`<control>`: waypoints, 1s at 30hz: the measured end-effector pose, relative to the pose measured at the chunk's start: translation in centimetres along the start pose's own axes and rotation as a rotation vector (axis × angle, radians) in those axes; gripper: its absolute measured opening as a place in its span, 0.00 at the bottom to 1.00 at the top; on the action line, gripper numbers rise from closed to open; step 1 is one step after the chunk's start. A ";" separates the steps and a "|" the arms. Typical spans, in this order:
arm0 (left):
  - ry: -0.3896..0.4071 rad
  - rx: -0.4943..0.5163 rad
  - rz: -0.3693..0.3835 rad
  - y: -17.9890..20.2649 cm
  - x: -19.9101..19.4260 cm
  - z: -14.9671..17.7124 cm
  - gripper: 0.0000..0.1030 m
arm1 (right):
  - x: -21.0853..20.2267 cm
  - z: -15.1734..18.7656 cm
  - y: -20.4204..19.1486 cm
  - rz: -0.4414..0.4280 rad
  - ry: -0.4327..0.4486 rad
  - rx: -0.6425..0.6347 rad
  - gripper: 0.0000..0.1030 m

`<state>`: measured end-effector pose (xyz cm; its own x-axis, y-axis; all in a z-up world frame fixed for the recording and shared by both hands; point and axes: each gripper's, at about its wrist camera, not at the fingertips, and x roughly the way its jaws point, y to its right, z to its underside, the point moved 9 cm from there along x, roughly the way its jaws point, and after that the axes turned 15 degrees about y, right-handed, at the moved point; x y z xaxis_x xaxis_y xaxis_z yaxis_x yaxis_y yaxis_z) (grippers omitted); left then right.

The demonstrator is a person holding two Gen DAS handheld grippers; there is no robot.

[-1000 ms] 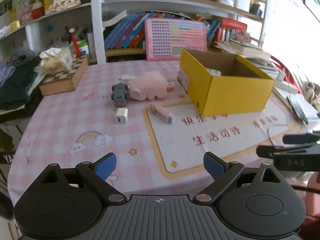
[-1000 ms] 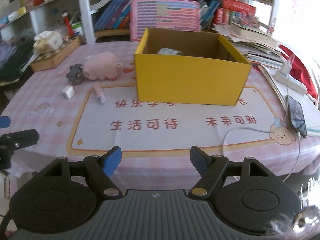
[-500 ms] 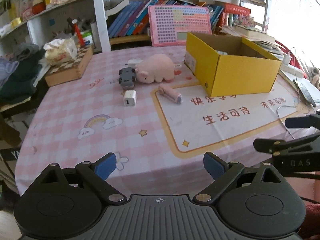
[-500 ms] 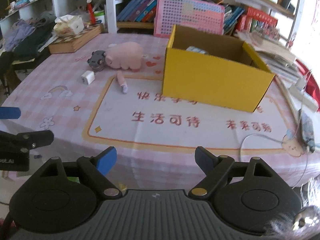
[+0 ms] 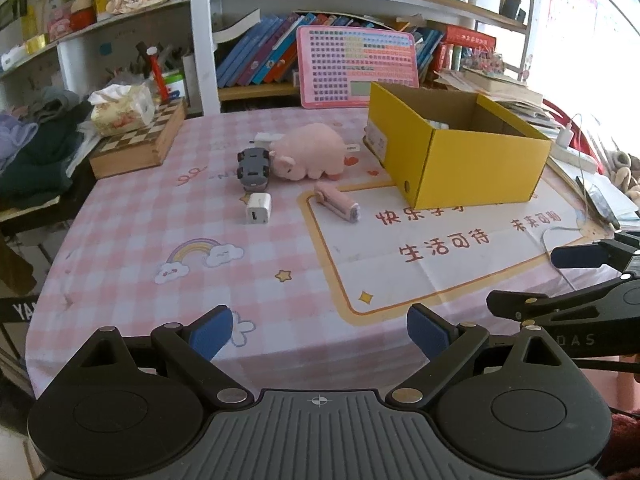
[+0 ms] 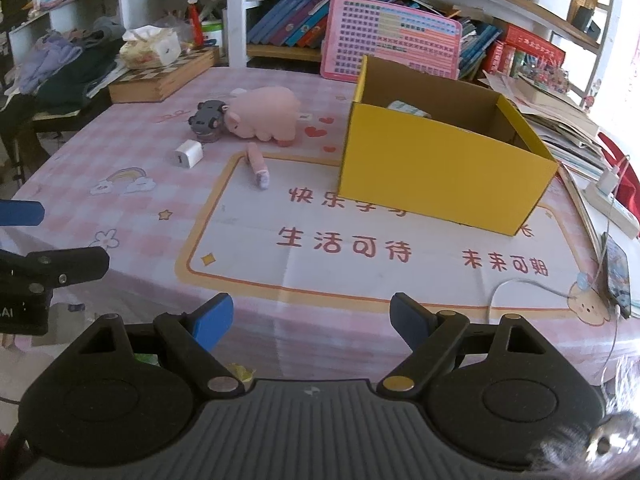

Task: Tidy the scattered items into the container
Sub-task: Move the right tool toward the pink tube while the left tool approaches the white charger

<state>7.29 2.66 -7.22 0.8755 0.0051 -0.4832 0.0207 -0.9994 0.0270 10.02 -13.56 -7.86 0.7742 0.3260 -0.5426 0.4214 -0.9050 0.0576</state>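
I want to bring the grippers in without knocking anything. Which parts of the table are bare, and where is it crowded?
Bare: the printed mat in front of the yellow box, and the checked cloth near the rainbow print. Crowded: plush pig, grey toy car, white charger and pink tube cluster left of the box.

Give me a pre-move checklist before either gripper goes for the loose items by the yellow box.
1. Left gripper open and empty: ok.
2. Right gripper open and empty: ok.
3. Yellow box upright, top open: ok.
4. Room left inside the box: cannot tell; something already lies at its back.
5. White charger and pink stick lie apart, free to pick: ok.
6. Grey toy car clear of the pink plush pig: not ok, they touch.
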 end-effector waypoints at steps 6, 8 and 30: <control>-0.003 -0.013 -0.010 -0.5 0.2 -0.1 0.93 | 0.3 -0.3 -0.8 -0.027 -0.002 -0.025 0.84; -0.003 -0.014 -0.011 -0.5 0.2 -0.1 0.93 | 0.4 -0.4 -1.0 -0.036 -0.005 -0.033 0.84; -0.054 -0.035 -0.043 -1.5 2.5 0.1 0.93 | 3.6 -1.5 -2.3 -0.112 -0.032 -0.086 0.83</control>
<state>9.41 4.15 -8.56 0.8462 0.0449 -0.5309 0.0752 -0.9965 0.0355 12.59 -9.85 -8.69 0.7053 0.4136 -0.5757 0.5443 -0.8363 0.0661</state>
